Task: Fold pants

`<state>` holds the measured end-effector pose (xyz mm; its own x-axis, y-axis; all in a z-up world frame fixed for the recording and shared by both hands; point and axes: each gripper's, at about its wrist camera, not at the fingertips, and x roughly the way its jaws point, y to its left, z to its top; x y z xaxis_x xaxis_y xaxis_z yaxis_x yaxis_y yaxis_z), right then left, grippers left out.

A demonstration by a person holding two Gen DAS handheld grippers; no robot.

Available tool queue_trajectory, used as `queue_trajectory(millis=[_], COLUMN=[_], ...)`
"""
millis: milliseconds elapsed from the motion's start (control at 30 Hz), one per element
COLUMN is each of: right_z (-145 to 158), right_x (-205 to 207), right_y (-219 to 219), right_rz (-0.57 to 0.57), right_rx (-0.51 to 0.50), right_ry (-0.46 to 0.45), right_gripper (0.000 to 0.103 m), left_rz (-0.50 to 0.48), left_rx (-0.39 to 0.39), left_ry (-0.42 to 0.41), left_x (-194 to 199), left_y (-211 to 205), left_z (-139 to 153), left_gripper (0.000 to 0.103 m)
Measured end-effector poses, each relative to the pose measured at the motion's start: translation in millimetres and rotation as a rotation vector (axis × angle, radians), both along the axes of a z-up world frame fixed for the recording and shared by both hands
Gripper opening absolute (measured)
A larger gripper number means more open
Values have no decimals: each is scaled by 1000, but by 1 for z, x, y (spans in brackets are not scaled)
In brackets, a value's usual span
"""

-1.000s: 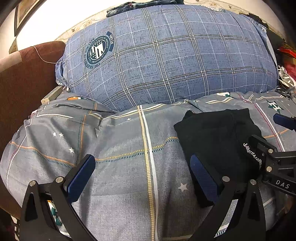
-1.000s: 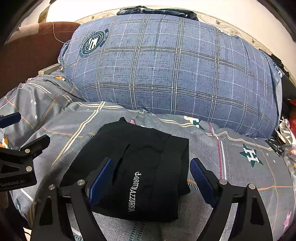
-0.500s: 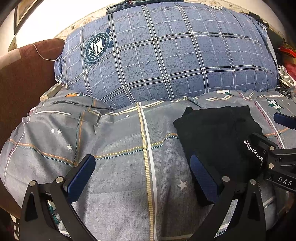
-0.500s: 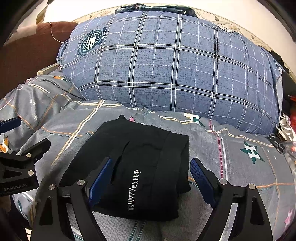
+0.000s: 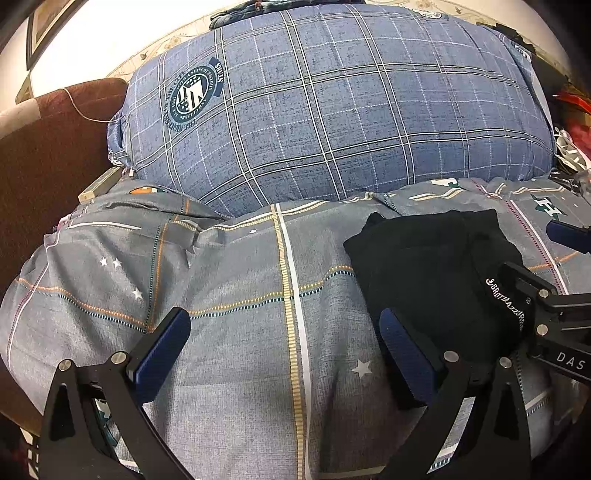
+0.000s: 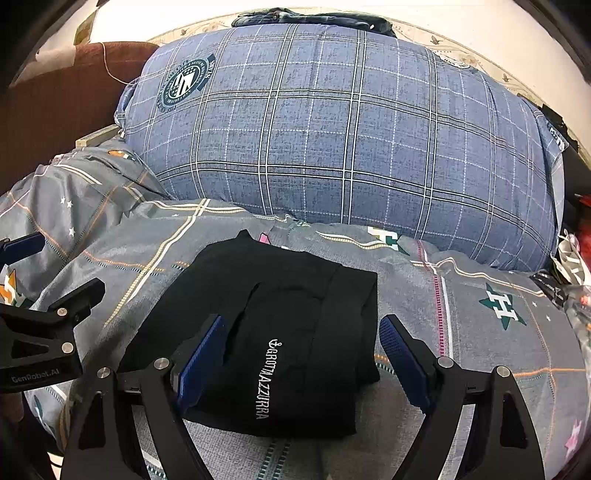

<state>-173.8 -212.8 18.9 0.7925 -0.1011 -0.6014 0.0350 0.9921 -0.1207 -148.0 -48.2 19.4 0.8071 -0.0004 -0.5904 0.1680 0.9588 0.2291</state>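
The black pants [image 6: 284,332] lie folded into a compact rectangle on the grey patterned bedspread [image 6: 461,314], white lettering facing up. My right gripper [image 6: 301,354] is open and empty, hovering over the near part of the pants. In the left wrist view the pants [image 5: 424,266] lie to the right. My left gripper [image 5: 282,350] is open and empty over bare bedspread [image 5: 240,277], its right finger at the pants' left edge. The right gripper also shows in the left wrist view [image 5: 554,266], the left gripper in the right wrist view [image 6: 48,269].
A big blue plaid pillow [image 6: 332,140] lies behind the pants, with dark clothing [image 6: 314,18] on top. A brown upholstered headboard or chair [image 5: 44,155] stands at the left. Cluttered items [image 6: 576,258] sit at the right edge.
Both grippers have drawn back and risen slightly, open the whole time. The folded pants have not moved.
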Motion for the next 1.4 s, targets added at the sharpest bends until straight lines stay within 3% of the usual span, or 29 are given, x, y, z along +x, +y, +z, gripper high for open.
queue_trajectory(millis=[800,1000,1133,1400], right_z=[-4,1,3,-12], right_x=[4,5,3,12], right_y=[1,-31,-59,-91], right_rz=[16,17,36,-1], right_rx=[-2,143,312,519], right_ry=[19,24,18,78], right_gripper=[87,87,87,87], left_rz=[-22,-62,-140,-282], left_rx=[-44,-73,-79,-138], left_ry=[32,69,88,188], left_x=[5,8,9,25], left_y=[0,0,-7,-24], left_z=[-2,-5,-6,-15], left_gripper=[103,103,103,103])
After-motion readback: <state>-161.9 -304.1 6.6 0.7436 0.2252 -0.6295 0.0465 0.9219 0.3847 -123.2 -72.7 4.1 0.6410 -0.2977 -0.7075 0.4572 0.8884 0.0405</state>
